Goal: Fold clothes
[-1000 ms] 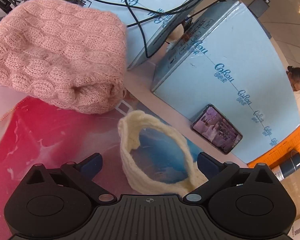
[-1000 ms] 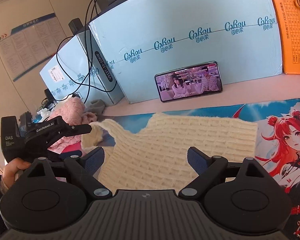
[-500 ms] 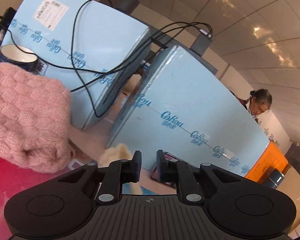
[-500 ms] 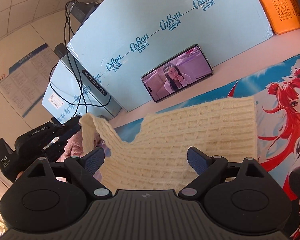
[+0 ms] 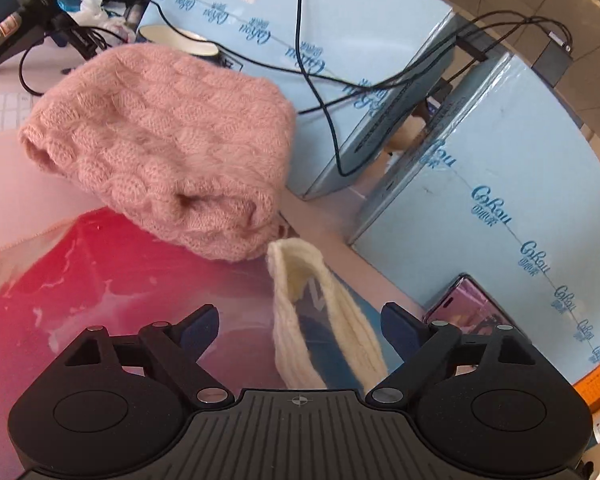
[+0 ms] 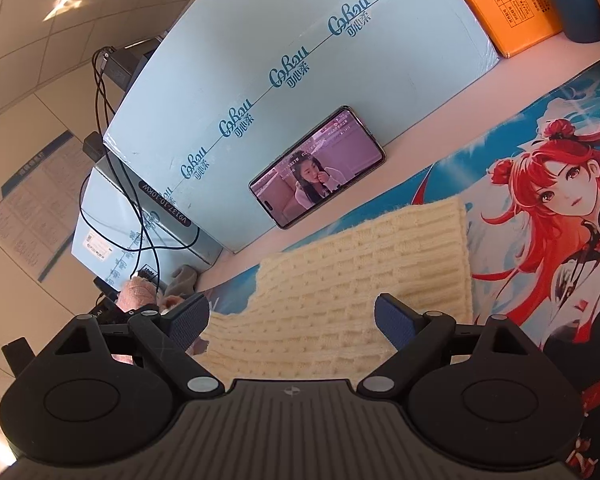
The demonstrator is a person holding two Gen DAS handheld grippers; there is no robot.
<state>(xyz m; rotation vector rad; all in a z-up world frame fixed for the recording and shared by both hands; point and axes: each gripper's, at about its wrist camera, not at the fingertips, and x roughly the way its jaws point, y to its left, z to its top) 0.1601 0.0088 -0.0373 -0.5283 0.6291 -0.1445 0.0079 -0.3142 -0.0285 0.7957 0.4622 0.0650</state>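
The cream sweater (image 6: 340,276) is chunky ribbed knit, matt and soft-looking. The pink sweater (image 5: 168,140) is fuzzy cable knit. The printed mat (image 6: 540,184) looks smooth with a slight sheen. The phone (image 6: 318,166) has glossy glass. The blue boxes (image 5: 496,168) look like smooth, faintly shiny cardboard.

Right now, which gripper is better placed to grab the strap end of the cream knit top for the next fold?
Left, probably. The left gripper is open with the cream knit top strap loop between its fingers. The right gripper, also open, faces the flat body instead.
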